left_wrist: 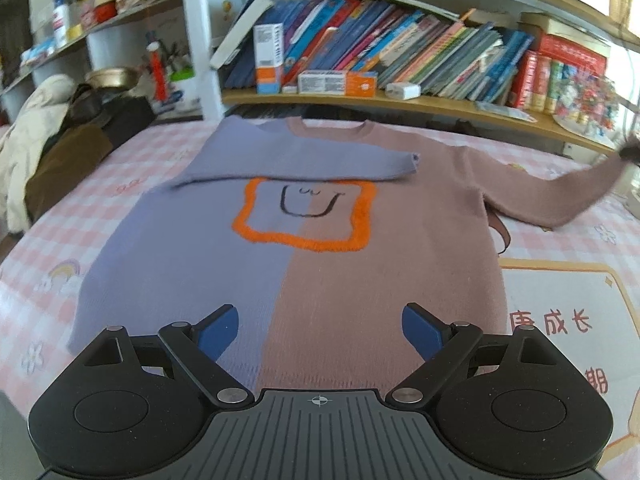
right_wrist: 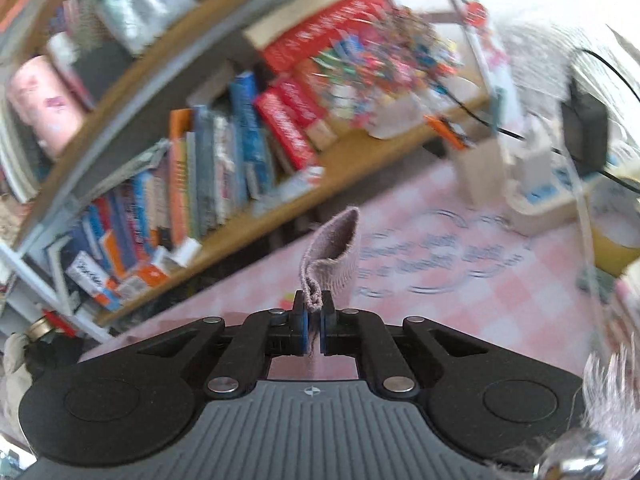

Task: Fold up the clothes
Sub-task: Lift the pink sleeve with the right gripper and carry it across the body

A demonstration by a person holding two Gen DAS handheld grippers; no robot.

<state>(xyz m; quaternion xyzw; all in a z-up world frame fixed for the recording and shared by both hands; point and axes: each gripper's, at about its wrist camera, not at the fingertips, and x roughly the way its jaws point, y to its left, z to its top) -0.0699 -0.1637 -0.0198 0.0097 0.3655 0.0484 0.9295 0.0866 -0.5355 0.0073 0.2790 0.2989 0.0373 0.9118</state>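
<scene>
The sweater (left_wrist: 304,240) is lying flat, front up, on the pink checked bedsheet (left_wrist: 560,208), its collar toward the bookshelf (left_wrist: 400,104). One half is lavender, the other mauve, with an orange square frame and a drawn face at the chest. The lavender sleeve (left_wrist: 312,164) is lying folded across the chest, cuff just past the centre line. The mauve sleeve (left_wrist: 560,196) is stretching outward and upward, off the sheet at its far end. I am gripping its cuff (right_wrist: 334,248) with my right gripper (right_wrist: 315,330), jaws clamped on the knit edge, the cuff standing up beyond them. I am holding my left gripper (left_wrist: 320,330) above the sweater's hem, jaws spread wide, holding nothing. A pile of clothes (left_wrist: 52,144) is sitting at the sheet's left edge.
</scene>
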